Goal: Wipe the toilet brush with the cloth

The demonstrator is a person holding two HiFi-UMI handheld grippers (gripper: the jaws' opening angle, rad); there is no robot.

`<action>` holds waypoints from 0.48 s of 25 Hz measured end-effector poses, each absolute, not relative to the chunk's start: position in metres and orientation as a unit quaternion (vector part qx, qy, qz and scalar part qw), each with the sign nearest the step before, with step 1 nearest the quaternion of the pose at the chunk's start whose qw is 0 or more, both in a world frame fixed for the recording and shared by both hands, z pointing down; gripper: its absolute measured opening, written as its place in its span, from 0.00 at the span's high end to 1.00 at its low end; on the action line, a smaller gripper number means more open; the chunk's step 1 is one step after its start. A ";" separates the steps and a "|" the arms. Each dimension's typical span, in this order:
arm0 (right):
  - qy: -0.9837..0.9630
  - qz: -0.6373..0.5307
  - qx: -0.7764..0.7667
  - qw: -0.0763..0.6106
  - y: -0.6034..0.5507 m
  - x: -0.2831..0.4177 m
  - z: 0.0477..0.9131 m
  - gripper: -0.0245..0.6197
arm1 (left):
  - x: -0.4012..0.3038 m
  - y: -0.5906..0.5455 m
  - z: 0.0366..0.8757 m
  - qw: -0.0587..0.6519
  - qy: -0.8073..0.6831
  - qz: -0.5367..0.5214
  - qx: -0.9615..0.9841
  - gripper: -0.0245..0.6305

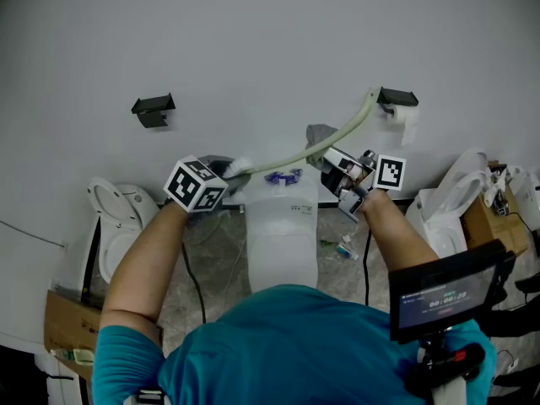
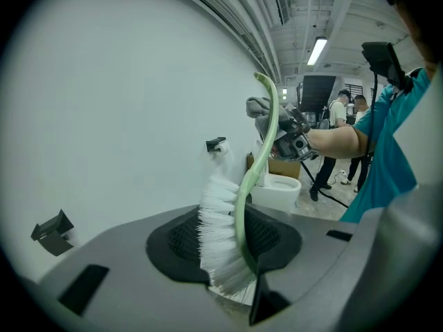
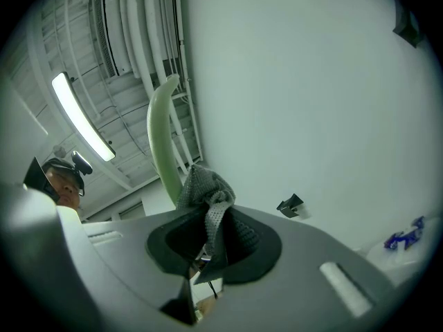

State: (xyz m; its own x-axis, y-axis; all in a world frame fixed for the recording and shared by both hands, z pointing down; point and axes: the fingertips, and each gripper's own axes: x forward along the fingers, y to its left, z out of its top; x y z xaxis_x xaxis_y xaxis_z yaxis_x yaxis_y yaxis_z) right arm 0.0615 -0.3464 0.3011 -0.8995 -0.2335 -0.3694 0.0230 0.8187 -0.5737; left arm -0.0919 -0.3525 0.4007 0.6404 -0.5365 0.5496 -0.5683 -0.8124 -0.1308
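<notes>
A toilet brush with a pale green curved handle (image 1: 337, 137) and white bristles (image 1: 239, 166) is held up in front of the white wall. My left gripper (image 1: 229, 172) is shut on its bristle end; in the left gripper view the bristles (image 2: 218, 234) and handle (image 2: 266, 137) rise from between the jaws. My right gripper (image 1: 327, 162) is shut on a grey cloth (image 1: 319, 133), which lies against the handle about midway along it. In the right gripper view the cloth (image 3: 208, 199) bunches between the jaws, with the handle (image 3: 160, 144) just behind it.
Below my grippers stands a white toilet tank (image 1: 283, 226) with a small blue thing (image 1: 283, 176) on top. More toilets stand left (image 1: 118, 218) and right (image 1: 447, 201). Two black holders (image 1: 153, 108) (image 1: 396, 98) hang on the wall, one with a paper roll (image 1: 409, 118). Bystanders (image 2: 346, 116) stand far behind.
</notes>
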 end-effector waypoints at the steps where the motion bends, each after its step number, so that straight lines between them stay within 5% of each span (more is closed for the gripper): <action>1: 0.928 -0.295 -0.057 0.219 -0.347 0.062 0.300 0.89 | -0.093 -0.352 0.401 0.028 -0.305 0.295 0.905 0.74; 12: 0.924 -0.289 -0.073 0.240 -0.353 0.084 0.290 0.89 | -0.102 -0.352 0.409 0.032 -0.306 0.307 0.901 0.74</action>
